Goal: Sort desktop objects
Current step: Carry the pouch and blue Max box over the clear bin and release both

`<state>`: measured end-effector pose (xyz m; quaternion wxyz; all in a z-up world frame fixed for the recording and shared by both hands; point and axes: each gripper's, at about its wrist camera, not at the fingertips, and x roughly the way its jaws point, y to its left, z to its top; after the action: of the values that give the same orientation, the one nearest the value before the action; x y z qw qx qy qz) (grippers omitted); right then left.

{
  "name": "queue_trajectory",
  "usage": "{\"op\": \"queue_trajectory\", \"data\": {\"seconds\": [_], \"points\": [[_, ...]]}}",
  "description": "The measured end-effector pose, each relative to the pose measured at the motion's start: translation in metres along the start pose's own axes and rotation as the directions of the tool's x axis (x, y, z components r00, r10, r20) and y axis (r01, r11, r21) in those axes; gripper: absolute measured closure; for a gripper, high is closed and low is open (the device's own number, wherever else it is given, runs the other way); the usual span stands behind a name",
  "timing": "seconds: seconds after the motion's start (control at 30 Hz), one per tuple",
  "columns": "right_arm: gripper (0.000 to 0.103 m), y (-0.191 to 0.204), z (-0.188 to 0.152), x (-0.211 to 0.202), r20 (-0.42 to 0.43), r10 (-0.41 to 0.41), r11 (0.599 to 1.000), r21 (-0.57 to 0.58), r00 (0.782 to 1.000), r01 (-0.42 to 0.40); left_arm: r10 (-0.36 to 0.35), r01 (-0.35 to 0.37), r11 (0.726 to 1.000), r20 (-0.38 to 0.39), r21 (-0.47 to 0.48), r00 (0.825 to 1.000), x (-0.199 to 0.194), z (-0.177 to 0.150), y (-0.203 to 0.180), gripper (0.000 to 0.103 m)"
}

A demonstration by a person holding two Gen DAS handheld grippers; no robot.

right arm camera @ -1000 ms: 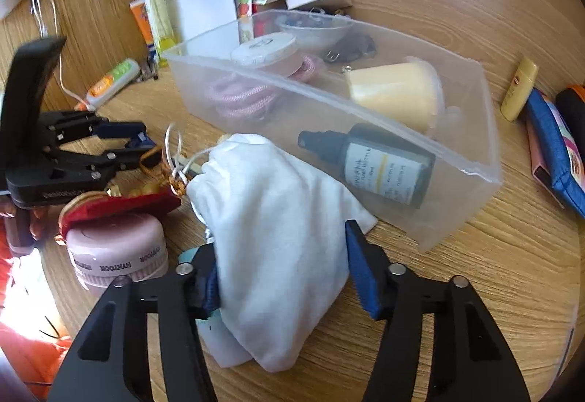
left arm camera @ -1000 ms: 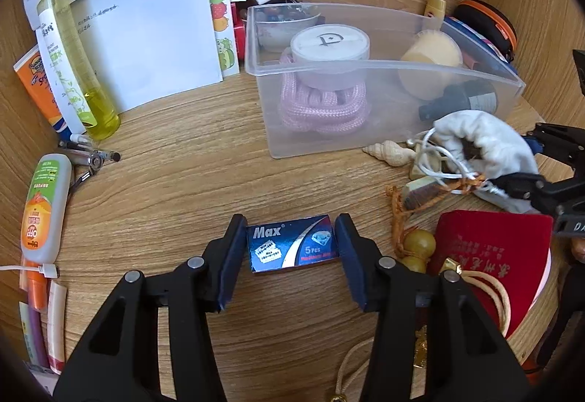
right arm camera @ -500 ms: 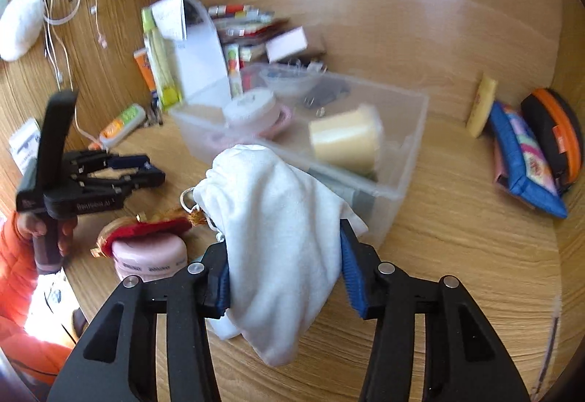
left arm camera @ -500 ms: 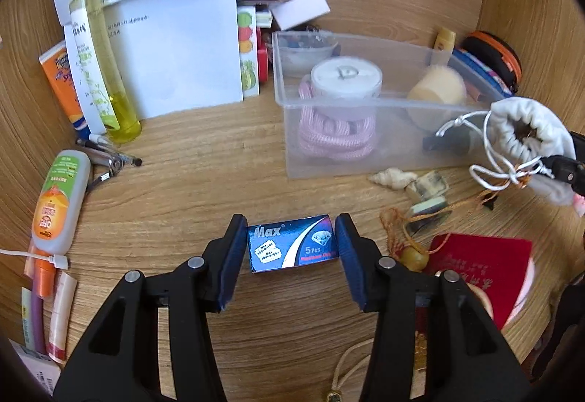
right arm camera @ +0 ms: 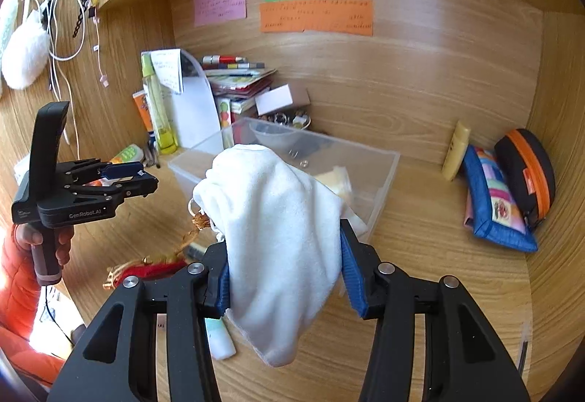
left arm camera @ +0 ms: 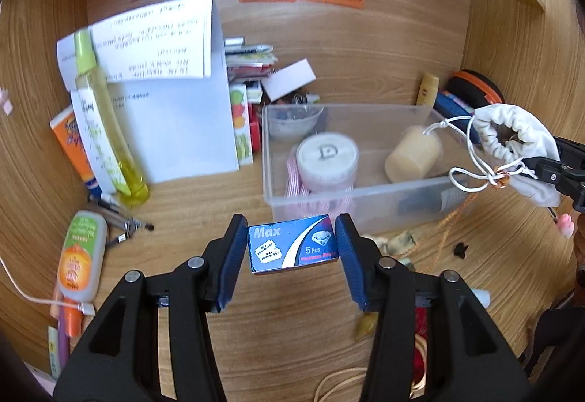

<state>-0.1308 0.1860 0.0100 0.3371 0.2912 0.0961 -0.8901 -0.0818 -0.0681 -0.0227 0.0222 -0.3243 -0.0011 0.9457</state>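
Note:
My left gripper is shut on a small blue "Max" razor-blade box, held in the air in front of the clear plastic bin. My right gripper is shut on a white drawstring pouch, lifted just before the same bin. In the left wrist view the pouch hangs at the right with its mouth open and white cords dangling. The left gripper with the box shows at the left of the right wrist view, held by a hand. The bin holds a round white jar, a cream cylinder and a small bowl.
Papers, a yellow spray bottle, tubes and pens crowd the left of the desk. Stacked booklets stand behind the bin. A blue patterned pouch and an orange-zip case lie at the right. A red pouch sits near the front.
Both grippers have risen with their loads. The white pouch has come off the desk to hang above the bin's near edge; the blue box is higher and the back wall's notes now show.

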Motion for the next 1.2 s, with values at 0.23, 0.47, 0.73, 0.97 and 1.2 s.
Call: {"op": "queue_trajectory", "data": {"seconds": [0.23,0.47,0.73,0.97,1.2], "points": [[0.058,-0.009,0.014,0.001,0.035,-0.008,1.0,0.01,0.999,0.008,-0.018,0.018,1.0,0.032,0.008,0.999,-0.001,0.018,-0.006,0.054],[0.058,-0.019,0.028,0.01,0.053,-0.009,0.999,0.033,0.999,0.007,-0.049,0.049,0.999,0.033,0.021,0.998,0.013,0.034,-0.01,0.054],[0.058,-0.027,0.037,0.027,0.04,-0.003,0.999,0.048,0.999,0.001,-0.076,0.076,0.997,-0.009,0.027,0.997,0.04,0.041,-0.014,0.054],[0.058,-0.025,0.045,0.051,0.0,0.019,0.999,0.03,1.0,-0.019,-0.091,0.093,0.995,-0.047,0.031,0.995,0.059,0.04,-0.016,0.054],[0.058,-0.022,0.052,0.089,-0.067,0.047,0.999,0.013,0.997,-0.046,-0.101,0.103,0.995,-0.071,0.018,0.992,0.072,0.039,-0.008,0.054]]}}
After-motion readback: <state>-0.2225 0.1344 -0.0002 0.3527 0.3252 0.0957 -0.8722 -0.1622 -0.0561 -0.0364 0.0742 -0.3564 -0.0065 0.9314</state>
